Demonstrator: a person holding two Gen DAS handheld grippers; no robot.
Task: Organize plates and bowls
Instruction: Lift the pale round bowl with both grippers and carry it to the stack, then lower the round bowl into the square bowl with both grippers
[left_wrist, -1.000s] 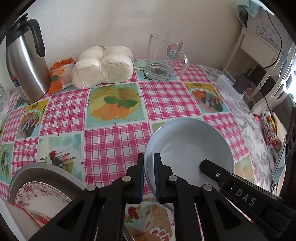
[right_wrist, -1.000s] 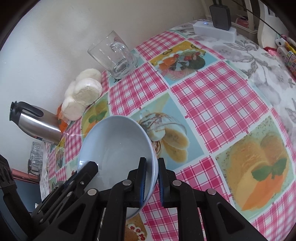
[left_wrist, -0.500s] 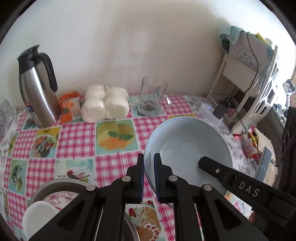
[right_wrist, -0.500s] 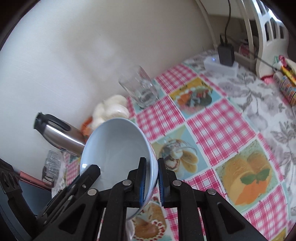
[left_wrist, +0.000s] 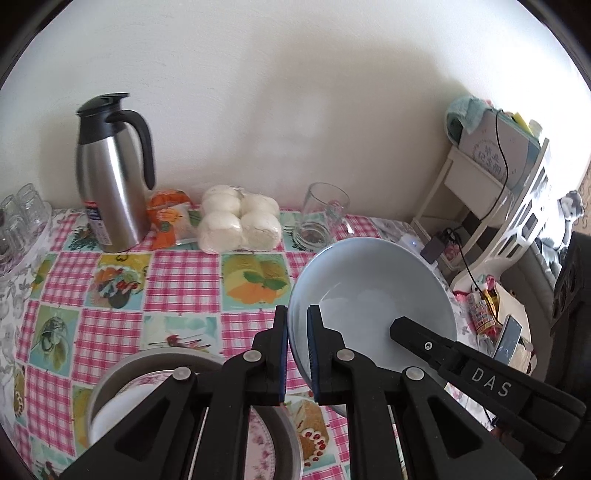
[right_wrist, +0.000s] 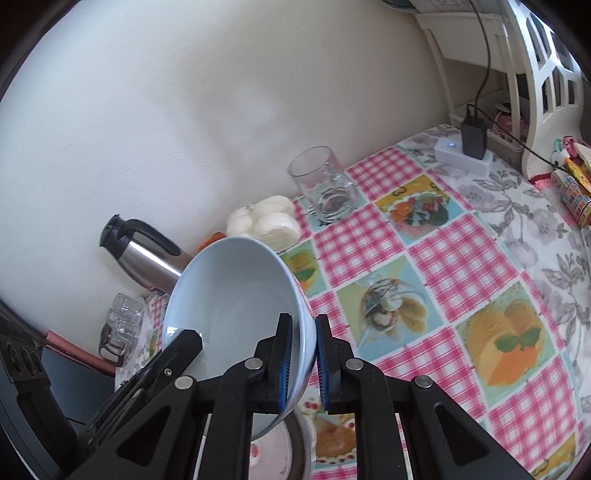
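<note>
Nearest the cameras, two grippers grip one pale blue bowl: the left gripper is clamped tight on its left rim, one pad inside the wall and one outside, and the right gripper is pinched the same way on the opposite rim, so the bowl hangs tilted between them, clear of the table. Just beneath the left gripper sits one round metal basin holding a floral-patterned plate and a white dish; how many more pieces lie under them cannot be told. Farther back along the wall stand one steel thermos jug with a black handle, one orange packet, one clear bag of four white buns, and one empty glass mug. At the far left edge a cluster of small glasses rests on a clear tray; their number is not clear. The table wears a pink-checked oilcloth printed with food pictures, over a grey floral cloth at its right edge. A plain cream wall closes the back, a white shelf unit stands in the right corner, and one white power strip carries a black charger.
</note>
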